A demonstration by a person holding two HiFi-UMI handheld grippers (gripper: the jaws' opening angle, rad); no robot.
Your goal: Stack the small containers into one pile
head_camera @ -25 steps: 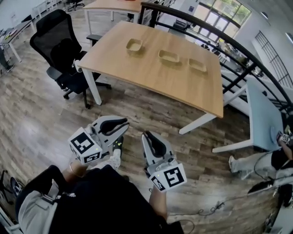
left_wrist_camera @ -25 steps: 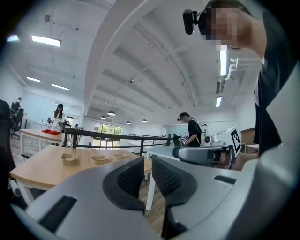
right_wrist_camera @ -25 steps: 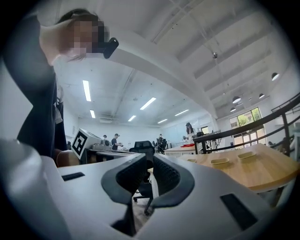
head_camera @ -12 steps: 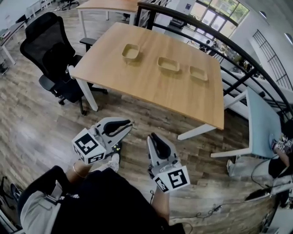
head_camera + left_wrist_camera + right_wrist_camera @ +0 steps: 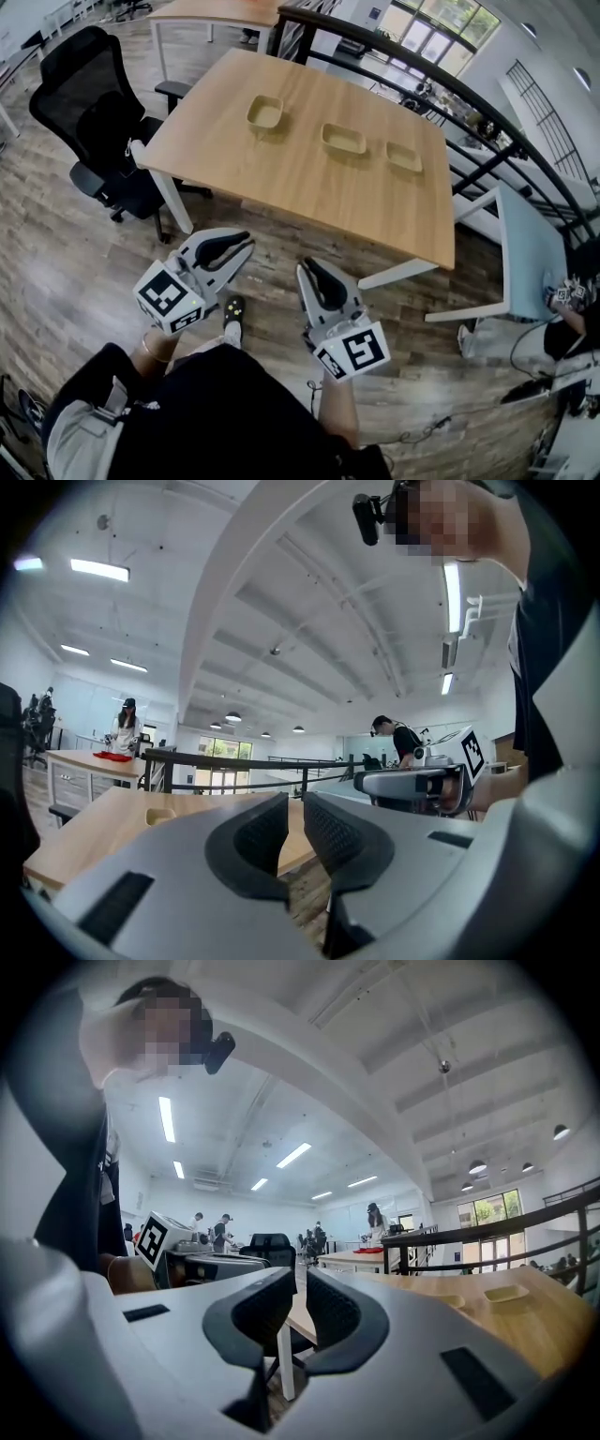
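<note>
Wooden tabletop [image 5: 291, 183] holds, spaced in a row, a left container [image 5: 265, 112], a middle container [image 5: 344, 140] and a right container [image 5: 404, 157], each empty (so far as shows). Over the floor [image 5: 75, 281] nearby, left tongs [image 5: 244, 241] and right tongs [image 5: 306, 270] are clenched on nothing.

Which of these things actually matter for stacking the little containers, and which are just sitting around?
Part of the job: left container, middle container, right container, the wooden table under them, left tool and right tool, both shut, empty.
Just around: black office chair, black railing, pale blue table.
</note>
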